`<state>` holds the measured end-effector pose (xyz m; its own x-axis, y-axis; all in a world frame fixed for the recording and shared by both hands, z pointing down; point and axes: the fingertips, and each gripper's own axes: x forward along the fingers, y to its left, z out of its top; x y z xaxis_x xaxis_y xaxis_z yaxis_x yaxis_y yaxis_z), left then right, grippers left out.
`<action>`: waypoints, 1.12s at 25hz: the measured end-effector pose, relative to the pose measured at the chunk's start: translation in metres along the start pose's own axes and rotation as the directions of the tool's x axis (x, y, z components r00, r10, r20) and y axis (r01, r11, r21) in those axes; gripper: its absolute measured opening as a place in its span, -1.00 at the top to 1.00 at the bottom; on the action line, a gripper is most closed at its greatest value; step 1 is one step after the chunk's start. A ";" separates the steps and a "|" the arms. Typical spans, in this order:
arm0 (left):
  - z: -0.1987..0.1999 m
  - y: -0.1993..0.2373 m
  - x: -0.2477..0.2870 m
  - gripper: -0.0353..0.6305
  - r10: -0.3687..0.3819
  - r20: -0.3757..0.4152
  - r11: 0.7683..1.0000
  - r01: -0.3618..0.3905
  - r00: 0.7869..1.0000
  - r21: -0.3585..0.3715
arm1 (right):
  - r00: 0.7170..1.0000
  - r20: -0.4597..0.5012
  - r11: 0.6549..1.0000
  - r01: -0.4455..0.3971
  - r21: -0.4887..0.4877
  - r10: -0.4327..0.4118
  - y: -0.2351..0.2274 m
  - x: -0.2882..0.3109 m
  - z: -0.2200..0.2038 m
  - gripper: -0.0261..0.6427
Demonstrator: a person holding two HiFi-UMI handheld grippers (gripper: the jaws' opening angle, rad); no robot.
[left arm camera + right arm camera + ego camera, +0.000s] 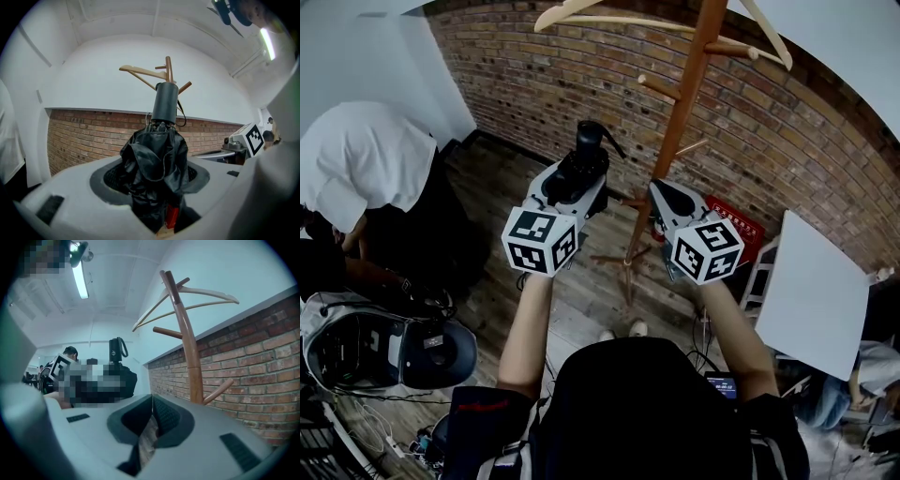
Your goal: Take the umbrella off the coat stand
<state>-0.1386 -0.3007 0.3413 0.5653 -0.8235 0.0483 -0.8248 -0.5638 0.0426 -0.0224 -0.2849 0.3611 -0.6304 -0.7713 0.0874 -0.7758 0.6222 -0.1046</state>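
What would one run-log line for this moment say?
left gripper: shut on umbrella | right gripper: shut, empty | umbrella: folded, clear of coat stand | coat stand: upright, hanger on top

Red brick wall (534, 75) at back; wooden floor (487, 178) below; red crate (741, 225) at wall base; white panel (816, 300) just right of crate; person in white shirt (366, 159) at left

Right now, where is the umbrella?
In the head view the umbrella stands upright in the left tool, just left of the coat stand and clear of its pegs.
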 end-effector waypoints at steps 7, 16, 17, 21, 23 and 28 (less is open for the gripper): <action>-0.030 -0.019 -0.016 0.09 -0.041 -0.045 0.999 0.041 0.998 -0.005 | 1.000 0.002 1.000 0.016 0.008 -0.016 0.017 -0.011 -0.012 0.83; -0.043 -0.048 -0.023 0.09 -0.095 -0.057 0.996 0.094 0.994 -0.006 | 0.998 0.028 0.999 0.049 0.004 -0.049 0.019 -0.035 -0.009 0.83; -0.043 -0.052 -0.023 0.09 -0.097 -0.054 0.995 0.097 0.994 -0.007 | 0.998 0.032 0.999 0.051 0.003 -0.051 0.018 -0.039 -0.008 0.83; -0.049 -0.069 -0.024 0.09 -0.108 -0.049 0.994 0.108 0.993 -0.017 | 0.997 0.036 0.998 0.065 -0.006 -0.065 0.015 -0.057 -0.010 0.83; -0.052 -0.081 -0.024 0.09 -0.114 -0.054 0.993 0.113 0.992 -0.019 | 0.997 0.034 0.997 0.071 -0.004 -0.071 0.012 -0.068 -0.011 0.83; -0.050 -0.112 -0.029 0.09 -0.116 -0.058 0.993 0.115 0.992 -0.028 | 0.997 0.029 0.998 0.069 -0.003 -0.069 0.008 -0.099 -0.008 0.83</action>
<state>-0.0618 -0.2105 0.3855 0.6568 -0.7472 0.1009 -0.7540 -0.6526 0.0753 0.0333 -0.2027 0.3597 -0.5744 -0.8159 0.0659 -0.8176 0.5679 -0.0952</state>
